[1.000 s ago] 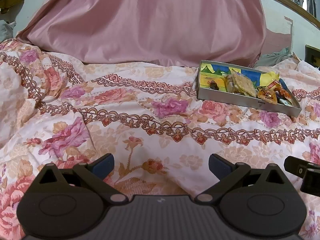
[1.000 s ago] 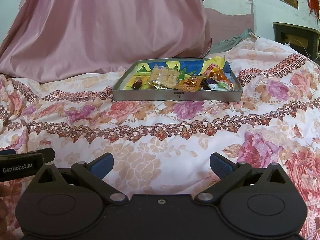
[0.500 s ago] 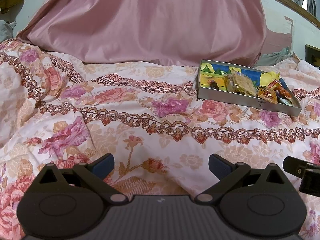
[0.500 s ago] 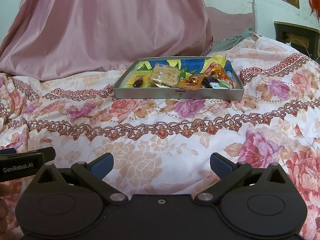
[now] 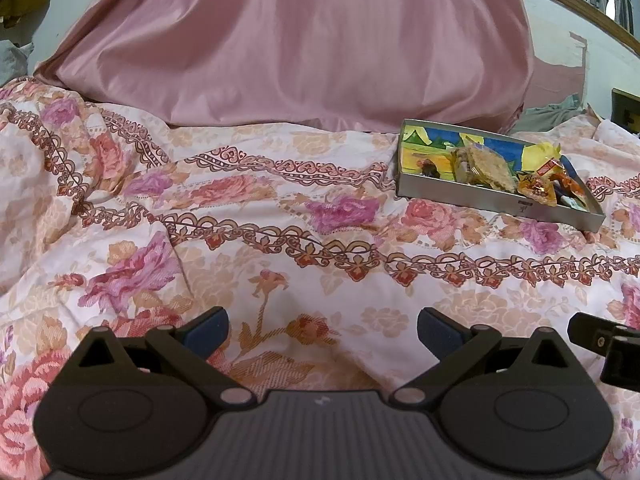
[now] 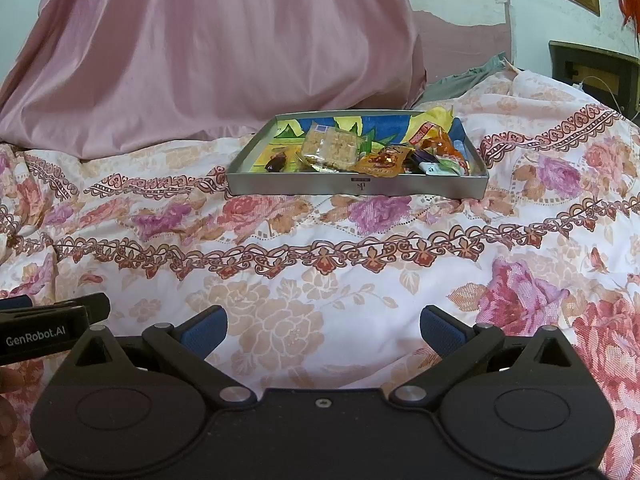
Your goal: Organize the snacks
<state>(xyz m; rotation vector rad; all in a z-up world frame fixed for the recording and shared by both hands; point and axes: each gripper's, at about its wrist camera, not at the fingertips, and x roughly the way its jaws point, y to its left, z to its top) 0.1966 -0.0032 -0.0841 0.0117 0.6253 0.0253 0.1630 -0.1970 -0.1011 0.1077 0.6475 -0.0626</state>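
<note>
A grey metal tray [image 6: 304,188] with a colourful lining sits on the floral bedspread, straight ahead in the right wrist view and at the far right in the left wrist view [image 5: 472,200]. It holds several snacks: a clear pack of crackers [image 6: 330,148], an orange packet [image 6: 382,162], a dark sweet [image 6: 276,164] and small wrapped sweets [image 6: 440,166]. My right gripper [image 6: 322,328] is open and empty, well short of the tray. My left gripper [image 5: 322,326] is open and empty over bare bedspread, left of the tray.
A large pink satin bundle [image 6: 200,48] rises behind the tray. Grey cloth [image 6: 464,80] lies at the back right. A dark wooden frame [image 6: 596,68] stands at the far right. The floral bedspread [image 6: 320,248] spreads between the grippers and the tray.
The right gripper has drifted slightly back and left, so the tray sits a little farther and more to the right. The left view barely changed. Both grippers stay open.
</note>
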